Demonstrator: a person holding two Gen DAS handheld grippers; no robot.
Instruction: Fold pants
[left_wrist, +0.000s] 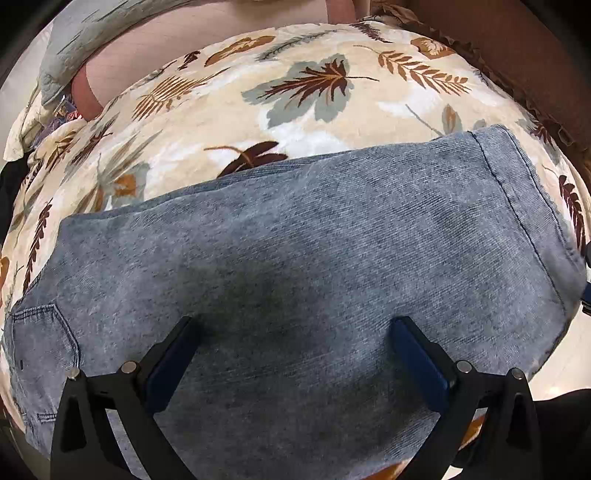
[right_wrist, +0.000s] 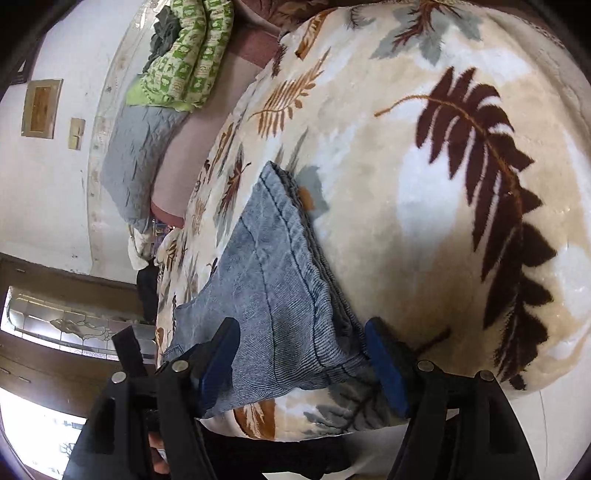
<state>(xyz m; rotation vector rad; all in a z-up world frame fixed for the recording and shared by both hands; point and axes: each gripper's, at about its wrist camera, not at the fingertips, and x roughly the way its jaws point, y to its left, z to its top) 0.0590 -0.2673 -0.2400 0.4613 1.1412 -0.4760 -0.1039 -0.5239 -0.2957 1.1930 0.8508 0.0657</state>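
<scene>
Between the spread jaws of the left gripper (left_wrist: 295, 328) lie the pants (left_wrist: 295, 258), grey-blue denim in a flat folded slab; nothing is gripped, the jaws hover open just above the cloth, probably to press or check the fold. The right gripper (right_wrist: 301, 341) also stands open, its jaws straddling the stitched hem end, seemingly lined up to pinch it for another fold. Beyond both jaws spreads the leaf-patterned blanket (left_wrist: 258, 110) of the bed, then a green quilt (right_wrist: 184, 51) against the wall.
</scene>
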